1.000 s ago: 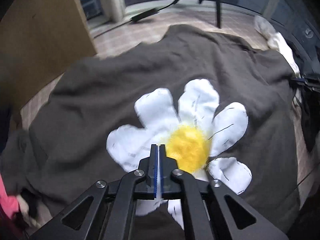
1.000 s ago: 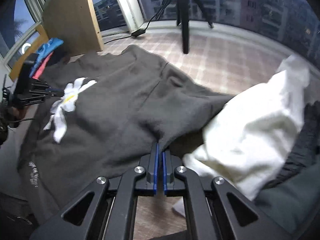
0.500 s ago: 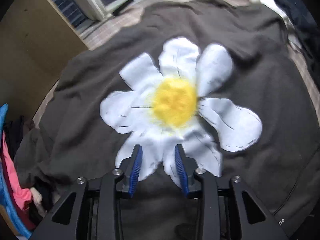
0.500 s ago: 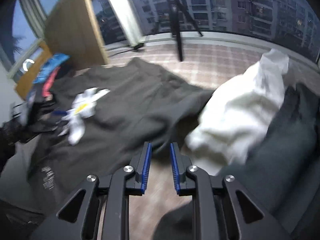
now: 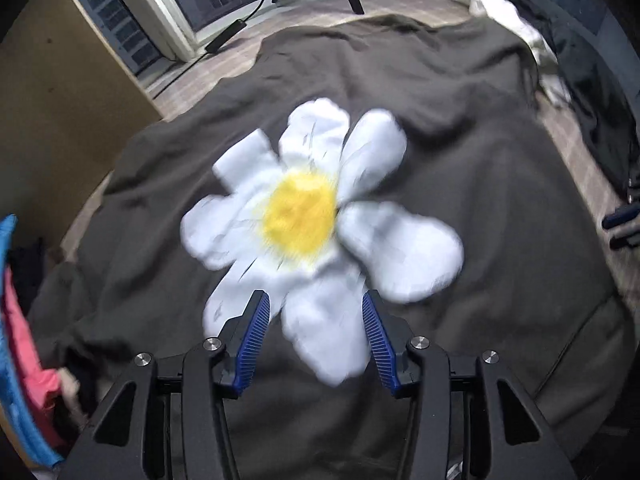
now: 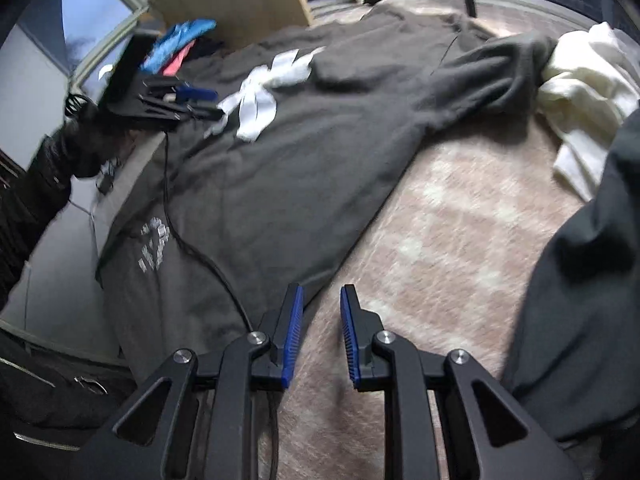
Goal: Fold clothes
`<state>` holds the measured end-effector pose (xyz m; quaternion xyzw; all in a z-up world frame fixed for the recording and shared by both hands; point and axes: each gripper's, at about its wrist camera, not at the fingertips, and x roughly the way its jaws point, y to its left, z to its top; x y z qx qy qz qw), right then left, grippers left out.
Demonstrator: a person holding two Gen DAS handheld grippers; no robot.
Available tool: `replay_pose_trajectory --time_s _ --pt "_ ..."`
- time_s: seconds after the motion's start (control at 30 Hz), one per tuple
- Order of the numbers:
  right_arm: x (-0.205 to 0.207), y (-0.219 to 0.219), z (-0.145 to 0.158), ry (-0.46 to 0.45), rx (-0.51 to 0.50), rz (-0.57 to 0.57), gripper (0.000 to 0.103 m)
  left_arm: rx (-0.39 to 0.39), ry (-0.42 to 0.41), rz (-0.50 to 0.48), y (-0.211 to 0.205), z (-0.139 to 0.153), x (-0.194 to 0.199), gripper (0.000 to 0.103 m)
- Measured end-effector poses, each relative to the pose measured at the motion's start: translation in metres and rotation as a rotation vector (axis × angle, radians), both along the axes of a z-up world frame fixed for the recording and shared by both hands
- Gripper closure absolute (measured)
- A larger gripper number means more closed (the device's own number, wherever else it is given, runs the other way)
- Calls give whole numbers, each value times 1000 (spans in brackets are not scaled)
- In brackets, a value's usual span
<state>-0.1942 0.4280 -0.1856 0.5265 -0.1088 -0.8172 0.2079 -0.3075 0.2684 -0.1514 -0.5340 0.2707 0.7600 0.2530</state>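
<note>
In the left wrist view, the left gripper (image 5: 314,322) hangs over the sweatshirt (image 5: 460,152) with its jaws opening. The blue-padded fingers (image 5: 252,338) stand well apart on either side of the lowest white petal of the daisy (image 5: 300,212). Nothing is clamped between them; whether the tips touch the cloth cannot be told. The dark grey sweatshirt lies spread across most of that view, with the daisy's yellow centre just beyond the fingers. Pink and blue clothes (image 5: 16,320) are piled at the left edge. Farther off are a wooden board (image 5: 60,80), a white garment (image 5: 508,20) at the top right, and a window with a cable and tripod legs on the floor before it.

In the right wrist view, the right gripper (image 6: 322,330) is released, its fingers (image 6: 294,332) parted by a narrow gap and empty. They sit over the pale checked surface (image 6: 440,220), just beside the sweatshirt's (image 6: 320,140) near edge, the left finger at the cloth's border. A thin black cable (image 6: 192,244) runs across the sweatshirt past grey lettering. A dark garment (image 6: 580,280) lies to the right. Farther away, the left gripper (image 6: 200,100), held by a black-gloved hand (image 6: 88,136), reaches to the daisy (image 6: 260,92). The white garment (image 6: 580,80) touches the sweatshirt's far sleeve.
</note>
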Motion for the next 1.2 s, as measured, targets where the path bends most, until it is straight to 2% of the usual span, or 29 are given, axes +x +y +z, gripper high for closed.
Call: replay_pose_trajectory --time_s 0.03,0.17,0.27,0.33,0.4,0.43,0.47,0.53,0.67,0.77,0.83,0.9,0.97,1.03,1.13,1.17,1.2 --pt "-2 8 5 11 6 -20 84 7 -2 -1 11 0 -3 57" --pt "-7 58 38 54 77 -124 84 89 -35 -114 45 14 19 58" --pt "3 101 89 144 142 -184 84 136 -81 -195 55 29 57 58" --pt "17 132 133 228 164 -261 84 175 -121 -187 52 37 83 58" --pt "30 158 164 288 148 -311 84 234 -188 -155 48 43 109 58" --pt "35 168 175 309 139 -327 84 283 -249 -136 52 43 128 58" --pt "29 166 170 288 123 -299 84 314 -289 -132 60 42 146 58" --pt "17 160 157 244 96 -239 84 341 -308 -145 87 39 188 59" --pt "-29 116 97 119 103 -70 84 305 -314 -140 130 17 224 59" --pt "-60 89 51 26 75 -4 84 294 -313 -66 142 6 222 60" --pt "-75 75 31 -4 73 15 83 285 -289 -53 148 4 221 60" --pt "-88 67 15 -29 59 31 83 263 -267 -51 154 1 222 60" --pt "-99 64 4 -48 32 21 83 200 -237 -41 158 -7 225 60" --pt "-107 64 -1 -38 -14 18 82 197 -221 -35 157 -9 227 62" --pt "-117 65 -7 -13 -55 9 80 185 -175 -40 155 -8 228 77" --pt "-119 65 -8 -4 -64 6 84 194 -180 -41 153 -8 226 95" --pt "-120 64 -4 14 -69 4 91 205 -186 -41 151 -8 225 100"
